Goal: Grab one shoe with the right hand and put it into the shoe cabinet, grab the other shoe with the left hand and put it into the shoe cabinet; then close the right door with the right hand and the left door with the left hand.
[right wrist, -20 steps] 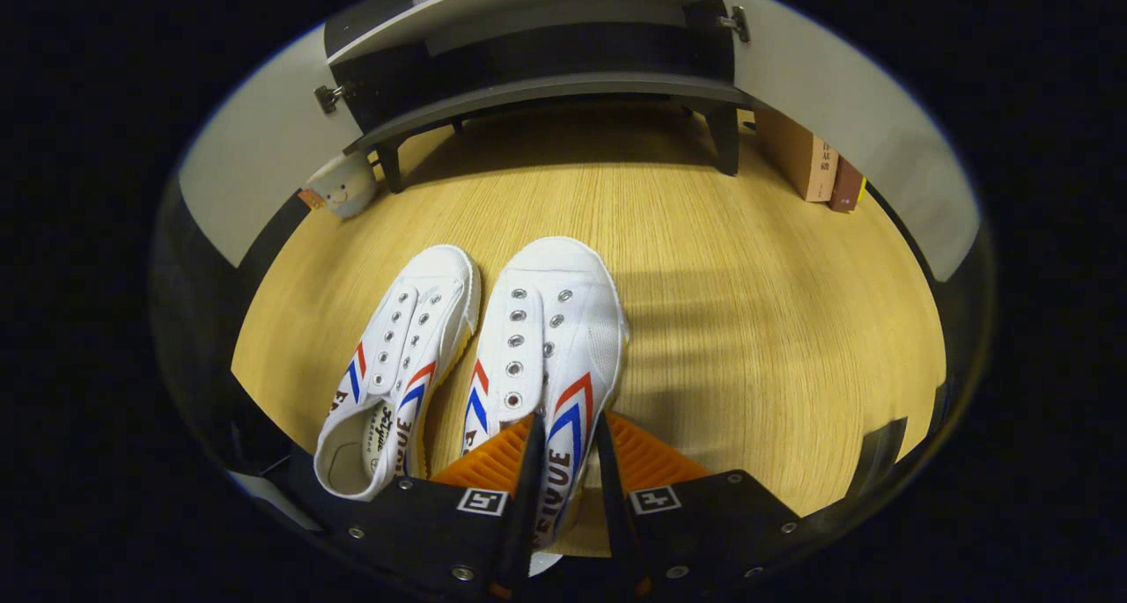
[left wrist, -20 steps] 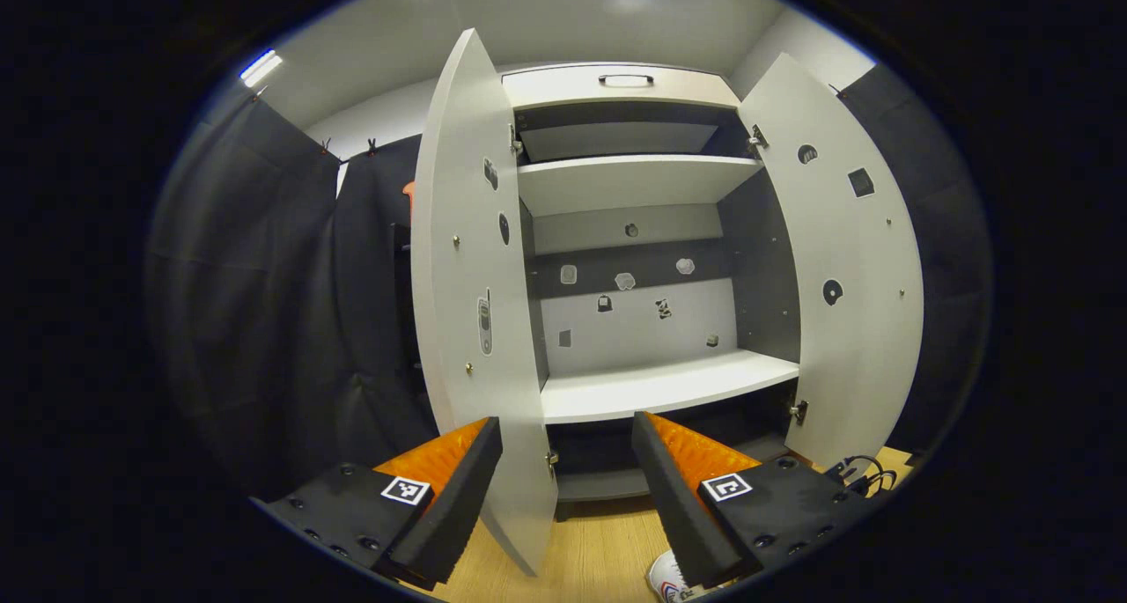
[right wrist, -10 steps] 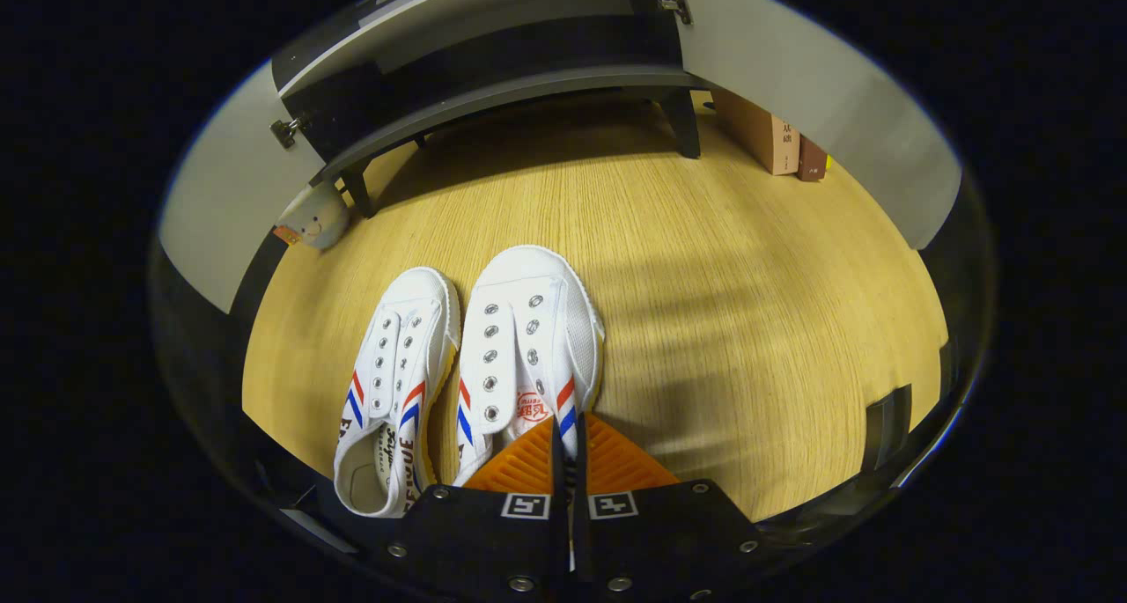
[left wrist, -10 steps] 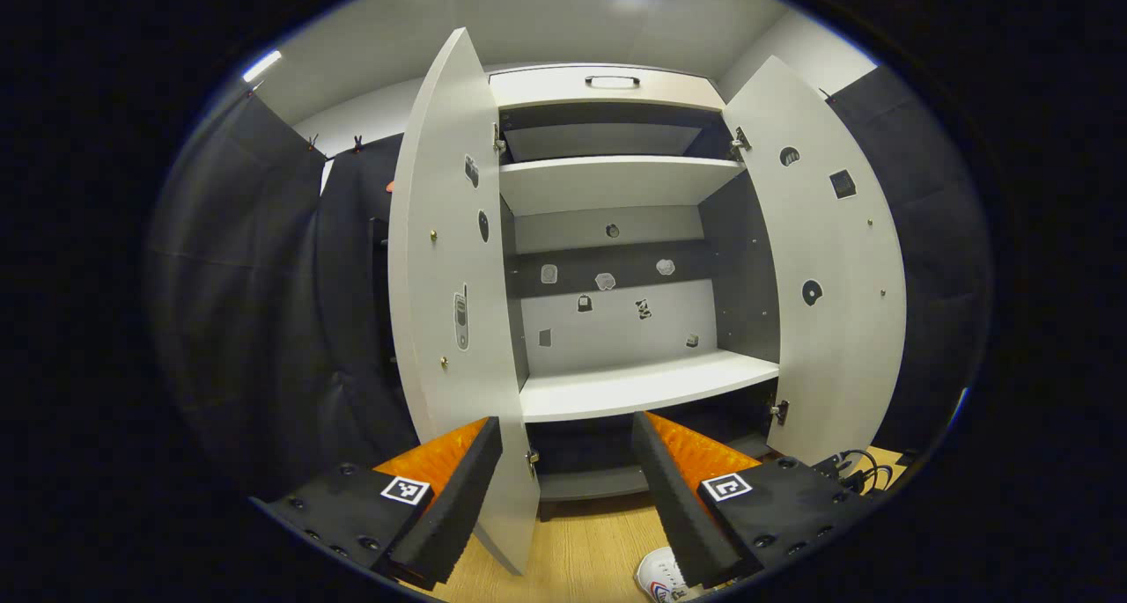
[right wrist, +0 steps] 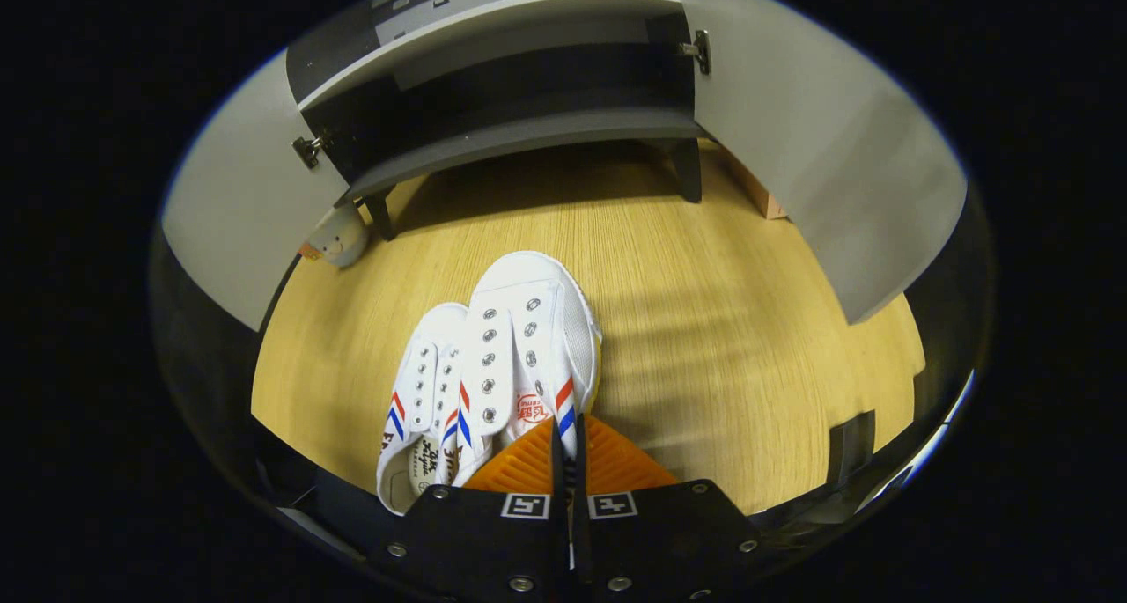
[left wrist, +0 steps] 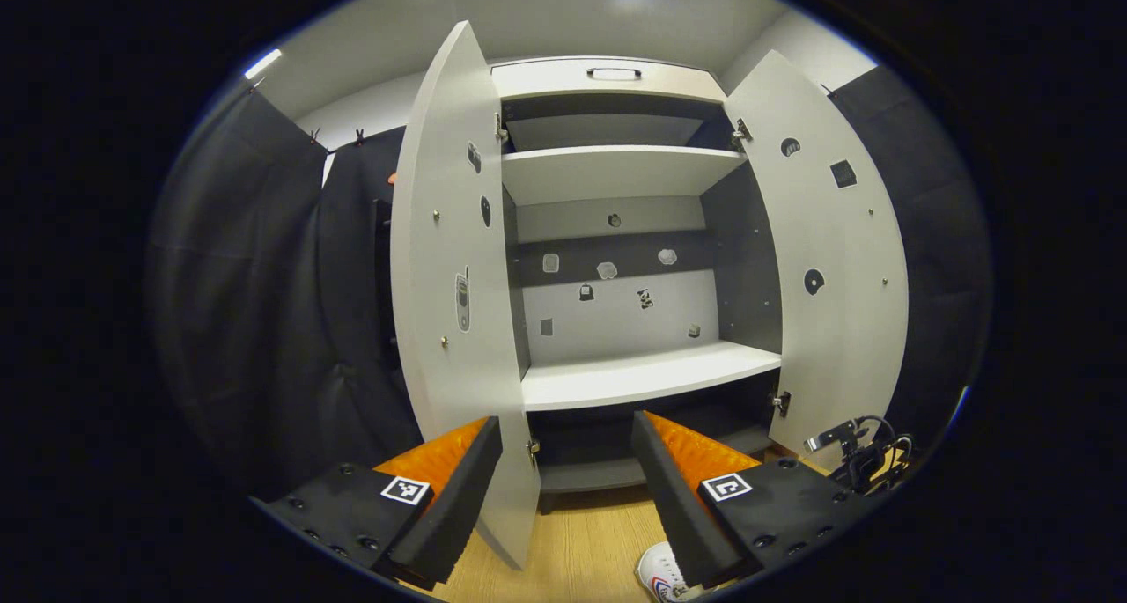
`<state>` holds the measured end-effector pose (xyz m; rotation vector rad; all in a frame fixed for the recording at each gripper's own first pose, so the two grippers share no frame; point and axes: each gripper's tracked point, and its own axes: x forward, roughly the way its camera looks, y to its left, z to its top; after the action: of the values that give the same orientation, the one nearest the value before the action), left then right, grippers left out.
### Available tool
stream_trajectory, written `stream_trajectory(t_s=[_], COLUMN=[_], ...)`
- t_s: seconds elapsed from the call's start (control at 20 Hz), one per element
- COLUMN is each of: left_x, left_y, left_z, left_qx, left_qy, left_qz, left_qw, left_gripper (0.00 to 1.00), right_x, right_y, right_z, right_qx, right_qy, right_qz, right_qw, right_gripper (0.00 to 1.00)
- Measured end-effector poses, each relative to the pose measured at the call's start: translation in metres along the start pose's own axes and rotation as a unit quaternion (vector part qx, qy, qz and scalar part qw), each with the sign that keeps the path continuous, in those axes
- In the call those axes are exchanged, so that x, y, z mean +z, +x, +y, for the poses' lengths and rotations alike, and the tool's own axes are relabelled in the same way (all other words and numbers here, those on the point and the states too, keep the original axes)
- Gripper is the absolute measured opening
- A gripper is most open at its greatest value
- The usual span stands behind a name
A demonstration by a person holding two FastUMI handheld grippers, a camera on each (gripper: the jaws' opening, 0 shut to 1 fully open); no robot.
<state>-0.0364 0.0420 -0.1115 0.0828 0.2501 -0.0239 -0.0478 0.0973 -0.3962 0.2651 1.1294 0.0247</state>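
Observation:
In the right gripper view my right gripper (right wrist: pixel 568 436) is shut on the side wall of a white shoe (right wrist: pixel 528 348) with red and blue stripes, held a little above the wooden floor (right wrist: pixel 722 321). The second white shoe (right wrist: pixel 423 400) lies on the floor just left of it and partly under it. In the left gripper view my left gripper (left wrist: pixel 566 440) stands open with nothing between its fingers, facing the shoe cabinet (left wrist: pixel 616 172). Both its doors, left (left wrist: pixel 445 277) and right (left wrist: pixel 836 268), stand open. A white shoe toe (left wrist: pixel 660 577) peeks out at the bottom.
The cabinet's white middle shelf (left wrist: pixel 643 378) is bare; stickers dot its back wall. A small plush toy (right wrist: pixel 339 238) sits by the cabinet's left leg. A brown book (right wrist: pixel 762 198) shows behind the right door. The other gripper's cables (left wrist: pixel 858 458) show at lower right.
My right gripper closed on the right shoe's side and lifted it; it now overlaps the left shoe. The left gripper drifted slightly, still open.

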Motion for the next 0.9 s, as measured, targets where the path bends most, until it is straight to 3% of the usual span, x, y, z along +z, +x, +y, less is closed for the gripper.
stream_trajectory(t_s=[0.5, 0.9], left_x=[-0.025, -0.044], left_y=[0.000, -0.011], left_z=[-0.009, 0.001], left_qx=[-0.009, 0.001], left_qy=[0.006, 0.010], left_qz=[0.022, 0.037], left_qw=[1.000, 0.999], left_gripper=[0.96, 0.98], right_x=[0.069, 0.161], right_y=[-0.058, -0.117], right_z=[0.021, 0.045], right_qx=[0.005, 0.032], right_qy=[-0.034, -0.028], right_qz=[-0.042, -0.085], right_qw=[0.999, 0.995], right_gripper=[0.01, 0.01])
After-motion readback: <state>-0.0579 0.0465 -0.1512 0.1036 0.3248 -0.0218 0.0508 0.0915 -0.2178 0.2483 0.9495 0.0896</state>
